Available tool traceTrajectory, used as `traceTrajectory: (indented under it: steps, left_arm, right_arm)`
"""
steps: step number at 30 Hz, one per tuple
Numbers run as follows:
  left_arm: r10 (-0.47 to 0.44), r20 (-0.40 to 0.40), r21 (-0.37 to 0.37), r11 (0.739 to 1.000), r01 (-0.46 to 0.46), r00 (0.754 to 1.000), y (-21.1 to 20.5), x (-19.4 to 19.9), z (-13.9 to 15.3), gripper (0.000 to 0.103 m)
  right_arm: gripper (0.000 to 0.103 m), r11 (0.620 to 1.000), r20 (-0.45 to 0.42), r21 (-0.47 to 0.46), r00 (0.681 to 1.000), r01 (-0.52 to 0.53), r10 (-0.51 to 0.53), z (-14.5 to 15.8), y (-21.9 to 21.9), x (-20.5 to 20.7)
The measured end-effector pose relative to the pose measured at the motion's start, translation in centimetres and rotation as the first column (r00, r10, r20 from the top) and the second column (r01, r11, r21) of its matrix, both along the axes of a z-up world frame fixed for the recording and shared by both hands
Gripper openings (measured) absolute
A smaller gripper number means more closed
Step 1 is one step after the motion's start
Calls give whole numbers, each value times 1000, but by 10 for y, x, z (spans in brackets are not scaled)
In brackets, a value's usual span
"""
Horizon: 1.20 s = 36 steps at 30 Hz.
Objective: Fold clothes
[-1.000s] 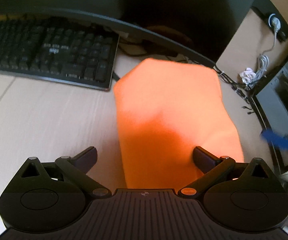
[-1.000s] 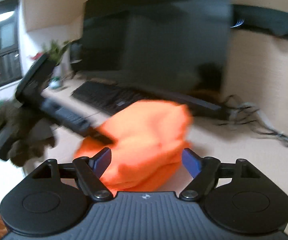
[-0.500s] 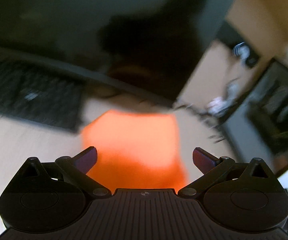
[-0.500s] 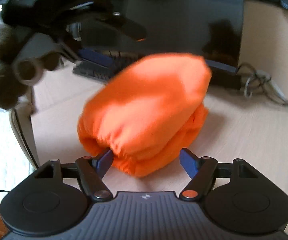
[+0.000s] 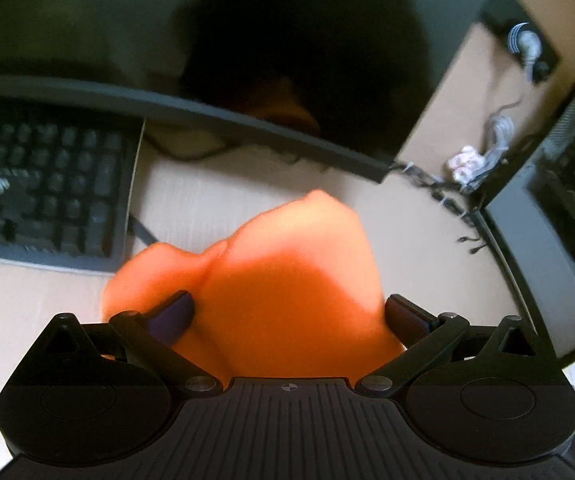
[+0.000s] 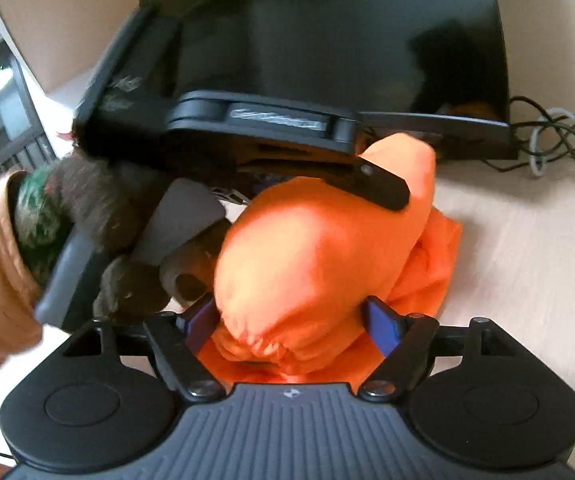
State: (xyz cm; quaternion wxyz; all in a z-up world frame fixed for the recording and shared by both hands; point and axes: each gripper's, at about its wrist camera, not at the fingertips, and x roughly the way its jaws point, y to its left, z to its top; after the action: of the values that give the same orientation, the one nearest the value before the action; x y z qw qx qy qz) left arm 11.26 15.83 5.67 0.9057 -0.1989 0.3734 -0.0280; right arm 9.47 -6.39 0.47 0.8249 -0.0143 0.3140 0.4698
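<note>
Now the cloth is bunched between both hand-held grippers, the right hand-held gripper opening, the left hand-held gripper spread wide, so refolding is needed.

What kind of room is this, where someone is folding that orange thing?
Probably a home office or computer desk: a black keyboard lies on a pale desk below a big dark monitor, with tangled cables along the wall.

Orange garment: bunched in a mound on pale worktop. Right tool: jaws opening, garment between its blue fingers. Left tool: black, above the mound, carried by a gloved hand. Dark monitor behind; cables at right.
</note>
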Motion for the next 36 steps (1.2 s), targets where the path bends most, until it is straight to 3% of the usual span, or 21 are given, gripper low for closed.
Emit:
traceTrajectory:
  steps: [2, 5, 7, 11, 13, 16, 19, 21, 22, 25, 30, 33, 36]
  left_arm:
    - [13, 40, -24, 1000, -12, 999, 3, -17, 6, 103]
    - [37, 80, -49, 998, -33, 996, 6, -39, 12, 103]
    - [64, 117, -94, 994, -53, 991, 14, -52, 22, 103]
    - [179, 198, -171, 974, -146, 964, 35, -77, 46, 103]
    - [219, 181, -153, 969, -192, 959, 37, -82, 48, 103]
    - [216, 114, -113, 973, -203, 970, 33, -79, 41, 103]
    - [167, 4, -11, 986, -167, 986, 13, -76, 20, 103]
    - [148, -33, 60, 987, -146, 988, 1, -77, 7, 103]
    - [147, -44, 77, 987, -143, 988, -1, -79, 3, 103]
    - [161, -57, 84, 984, -156, 985, 4, -83, 1, 103]
    - [165, -68, 94, 983, -158, 984, 10, -81, 3, 103]
    - [179, -71, 108, 979, -171, 981, 13, -83, 5, 103]
    - [193, -78, 116, 976, -183, 978, 18, -86, 1, 103]
  right_arm:
    - [82, 999, 54, -21, 997, -50, 51, 8, -1, -7]
    - [82, 998, 55, -29, 997, -52, 53, 21, -2, -9]
    - [82, 999, 82, 15, 996, -44, 43, 37, -13, -10]
    - [82, 996, 169, 48, 982, 77, -84, 60, -21, 6]
    - [82, 987, 196, -1, 967, 163, -160, 51, -13, 23]
    - [81, 945, 231, -207, 952, 251, -202, 6, 7, 45]
    - [81, 902, 150, -306, 951, 304, -270, -29, 3, 58]
    - [81, 911, 87, -283, 954, 301, -288, -29, -11, 58]
    - [81, 912, 96, -282, 955, 298, -282, -25, -15, 57]
    - [81, 921, 129, -232, 949, 312, -288, -4, -22, 55]
    - [81, 913, 172, -83, 908, 399, -382, 29, -11, 64]
    - [83, 913, 166, -121, 915, 389, -368, 21, 9, 70]
    - [91, 912, 162, -162, 922, 377, -353, -6, 26, 86]
